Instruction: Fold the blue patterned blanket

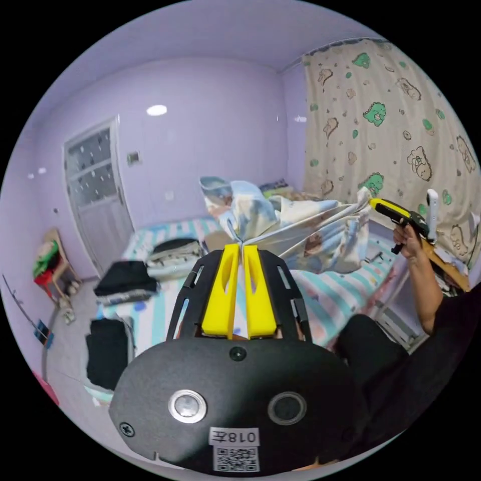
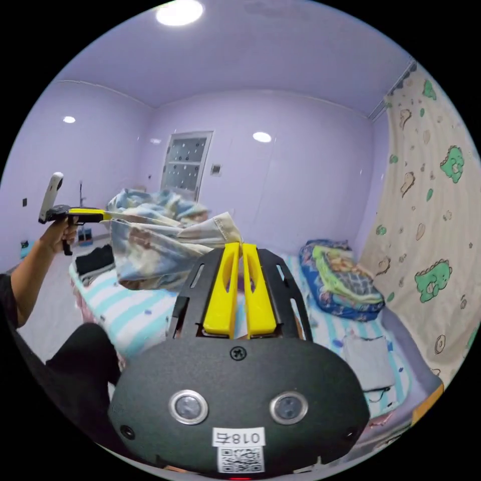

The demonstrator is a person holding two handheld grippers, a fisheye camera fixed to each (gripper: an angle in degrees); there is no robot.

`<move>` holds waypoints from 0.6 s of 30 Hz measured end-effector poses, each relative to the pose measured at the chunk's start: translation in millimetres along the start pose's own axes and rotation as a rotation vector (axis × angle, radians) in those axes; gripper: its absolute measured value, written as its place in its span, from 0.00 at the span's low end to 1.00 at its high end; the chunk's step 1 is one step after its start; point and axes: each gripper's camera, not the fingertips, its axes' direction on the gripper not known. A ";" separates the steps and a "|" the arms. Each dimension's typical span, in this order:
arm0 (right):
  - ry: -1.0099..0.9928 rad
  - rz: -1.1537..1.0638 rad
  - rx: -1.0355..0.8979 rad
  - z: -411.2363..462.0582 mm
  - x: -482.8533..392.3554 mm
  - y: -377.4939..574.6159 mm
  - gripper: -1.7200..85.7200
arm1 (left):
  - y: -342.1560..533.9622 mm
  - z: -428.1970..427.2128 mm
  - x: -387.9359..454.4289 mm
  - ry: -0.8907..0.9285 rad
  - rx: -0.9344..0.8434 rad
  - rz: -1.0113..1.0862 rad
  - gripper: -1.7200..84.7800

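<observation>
Two grippers are seen here, and one blanket (image 1: 295, 235) is strung up between them, lifted clear above the bed (image 1: 330, 295). In the left gripper view, the left gripper (image 1: 242, 246) has its yellow jaws pressed nearly together, with a bunched edge of the blanket pinched right at the tips. Off to the side in that same view, the right gripper (image 1: 373, 203) is held out in a hand (image 1: 408, 240), and a corner of the blanket is clamped at its yellow nose, so the cloth is pulled fairly taut between the two.

In the right gripper view, the right gripper (image 2: 239, 245) shows its jaws closed down to a thin slit; a cream-coloured corner of the blanket (image 2: 150, 245) sits at the tips, gripped as far as can be made out. The left gripper (image 2: 102, 214) is seen further off, held in a hand (image 2: 60, 233), with the blanket hanging from its tip.

One striped bed is under all this. Roughly three piles of folded clothes (image 1: 128, 280) are laid on its far side, mostly dark stuff, plus one dark item (image 1: 107, 350) near the bed's edge. One colourful bundle of bedding (image 2: 340, 280) is stacked by the curtain (image 2: 431, 225), and one pale folded piece (image 2: 368, 361) is lying flat beside it. One door (image 2: 185, 163) is in the far wall.
</observation>
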 end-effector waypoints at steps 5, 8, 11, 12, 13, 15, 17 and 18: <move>-0.172 0.004 -0.420 53.6 -18.4 96.9 0.01 | 151.9 91.4 -64.8 0.323 -0.395 -0.244 0.01; -0.227 -0.023 -0.695 83.6 -45.1 158.5 0.01 | 243.8 132.7 -88.1 0.385 -0.617 -0.417 0.01; -0.249 -0.133 -0.865 94.2 -72.4 192.8 0.02 | 293.2 137.3 -110.6 0.324 -0.653 -0.523 0.01; -0.275 -0.150 -0.909 96.1 -77.0 197.1 0.02 | 297.2 136.9 -114.6 0.331 -0.642 -0.537 0.02; -0.291 -0.150 -0.924 96.8 -77.8 197.4 0.03 | 301.1 136.6 -121.3 0.341 -0.614 -0.553 0.02; -0.329 -0.141 -0.940 96.4 -74.6 187.1 0.05 | 299.4 139.6 -126.2 0.338 -0.596 -0.528 0.06; -0.315 -0.152 -0.930 94.1 -69.7 171.8 0.09 | 293.3 151.5 -125.8 0.332 -0.603 -0.467 0.11; -0.296 -0.150 -0.902 91.4 -65.3 158.7 0.10 | 292.1 155.4 -124.9 0.331 -0.608 -0.451 0.12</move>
